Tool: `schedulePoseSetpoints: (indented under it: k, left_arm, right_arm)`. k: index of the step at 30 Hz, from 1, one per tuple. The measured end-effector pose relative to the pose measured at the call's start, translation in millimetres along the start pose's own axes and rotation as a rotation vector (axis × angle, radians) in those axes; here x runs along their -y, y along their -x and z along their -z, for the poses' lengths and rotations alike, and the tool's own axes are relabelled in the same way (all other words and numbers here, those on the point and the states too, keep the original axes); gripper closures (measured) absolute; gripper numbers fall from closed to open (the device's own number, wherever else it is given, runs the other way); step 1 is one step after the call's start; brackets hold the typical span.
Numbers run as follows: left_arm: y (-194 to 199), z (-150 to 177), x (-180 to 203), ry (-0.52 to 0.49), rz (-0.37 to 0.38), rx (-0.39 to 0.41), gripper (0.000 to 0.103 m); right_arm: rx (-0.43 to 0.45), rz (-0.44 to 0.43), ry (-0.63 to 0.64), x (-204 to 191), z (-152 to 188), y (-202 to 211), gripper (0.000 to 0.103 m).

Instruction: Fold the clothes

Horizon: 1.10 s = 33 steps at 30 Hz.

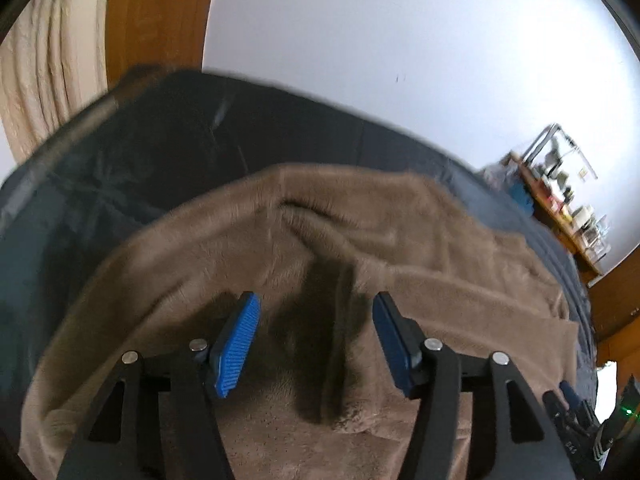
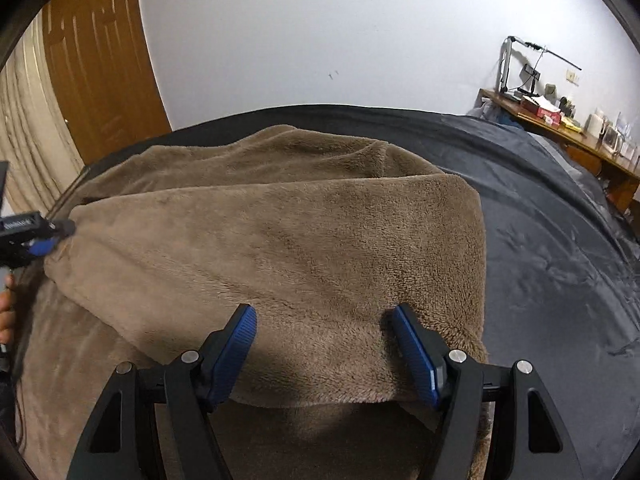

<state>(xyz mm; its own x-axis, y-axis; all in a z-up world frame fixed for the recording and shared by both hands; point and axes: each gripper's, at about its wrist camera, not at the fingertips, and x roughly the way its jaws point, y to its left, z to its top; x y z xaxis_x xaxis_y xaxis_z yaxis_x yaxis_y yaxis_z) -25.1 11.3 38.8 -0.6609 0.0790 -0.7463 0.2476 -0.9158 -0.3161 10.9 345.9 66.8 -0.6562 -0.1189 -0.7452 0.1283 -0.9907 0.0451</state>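
A brown fleece garment (image 2: 280,240) lies spread over a dark sheet (image 2: 540,240) that covers the bed, and every other place here is told from that garment. Its upper layer is folded over a lower layer of the same plush cloth, and the folded edge runs across the near side, just ahead of the right gripper. A soft ridge crosses the far part of the garment; what kind of clothing it is cannot be told.

The right gripper (image 2: 324,320) hangs over the garment's near edge with its blue pads (image 2: 236,356) standing wide apart, the cloth below them and nothing pinched. At the garment's left corner the left gripper (image 2: 48,236) shows in the right wrist view, close against the cloth. Its own camera shows the left gripper (image 1: 316,312) with jaws spread and only fleece beneath, its dark shadow falling on the pile between the fingers; it grips nothing. That picture is slightly blurred.

A bare hand (image 2: 6,312) shows at the frame's left edge, beside the garment's left side.

Beyond the garment's far edge stands a white wall (image 2: 320,32). To its far left are a wooden door (image 2: 100,60) and a pale curtain (image 2: 24,120). To its far right, past the sheet, a wooden desk (image 2: 560,128) carries small clutter and a lamp arm.
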Motion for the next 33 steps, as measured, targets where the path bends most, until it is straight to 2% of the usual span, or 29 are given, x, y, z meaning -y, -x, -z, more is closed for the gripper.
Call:
schedulePoseSetpoints:
  k: [3,4,5,7,9,10,13,15,19,21,23,25,30,33]
  left_arm:
    - [13,-2,9,-0.029,0.116,0.067,0.031]
    - [13,0,15,-0.058,0.147,0.068,0.026]
    - [13,2,21,-0.088,0.178,0.068,0.025]
    - [-1,8,38,-0.148,0.22,0.016,0.025]
    - [-22,16,49,-0.175,0.189,-0.067,0.025]
    - [-39,22,51,-0.185,0.135,-0.121,0.025]
    - [-46,29,65,-0.276,0.055,-0.087,0.025]
    - [-47,31,67,-0.29,0.042,-0.084,0.025]
    - [-47,30,60,-0.273,0.061,-0.092,0.025]
    - [-45,28,53,-0.253,0.076,-0.102,0.025]
    - [-37,29,56,-0.239,0.087,-0.108,0.025]
    - [-37,29,57,-0.231,0.091,-0.112,0.025]
    - [-29,30,52,-0.23,0.097,-0.112,0.024]
    - [-29,30,51,-0.238,0.092,-0.112,0.023]
  right_arm:
    - [-0.006,0.005,0.005,1,-4,-2,0.031]
    - [-0.008,0.007,0.008,1,-4,-3,0.031]
    - [-0.01,0.009,0.011,0,-4,-4,0.03]
    - [-0.015,0.013,0.018,-1,-4,-5,0.03]
    - [-0.013,0.007,0.011,0,-5,-5,0.03]
    - [0.0,-0.007,0.001,3,-5,-3,0.03]
    - [0.044,-0.054,-0.031,10,-6,6,0.03]
    - [0.116,-0.098,-0.075,23,-8,22,0.03]
    - [0.259,-0.042,-0.209,65,-2,75,0.029]
    - [0.232,0.04,-0.17,72,3,87,0.028]
    - [0.18,0.125,-0.072,67,13,92,0.028]
    - [0.122,0.175,0.03,56,24,89,0.028]
    - [0.031,0.282,0.247,15,36,58,0.028]
    - [-0.02,0.344,0.256,16,31,33,0.028]
